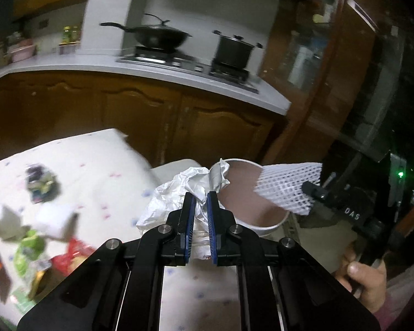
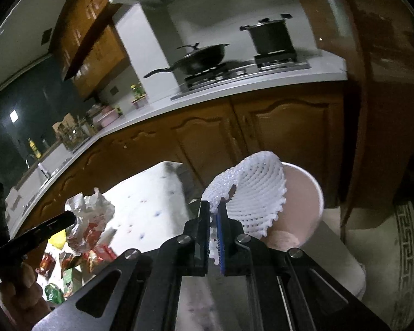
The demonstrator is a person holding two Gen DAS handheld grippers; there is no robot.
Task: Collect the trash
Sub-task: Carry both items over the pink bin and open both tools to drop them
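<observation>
Worktop [image 1: 82,160] with floral cloth carries leftover wrappers [image 1: 33,251]. Pink bin [image 1: 262,220] stands just beside its edge. Left gripper [image 1: 200,197] nearly closed, pinching crumpled white wrapper [image 1: 174,190], held beside the bin rim. Right gripper [image 2: 213,207] pressed almost together on white foam fruit net [image 2: 254,193], net hanging over the bin [image 2: 303,201] mouth.

Cabinets: brown wooden doors [image 1: 140,115] across mid frame, more wall units [image 2: 91,44] at upper left
Counter: pale worktop [image 1: 162,74], curving left
Hob: black wok [image 1: 157,37] and lidded pot [image 1: 233,49] on burners
Wall: white behind the hob [image 2: 212,19]
Floor: lower right, pale tile with dark key-pattern border [image 2: 405,242]
</observation>
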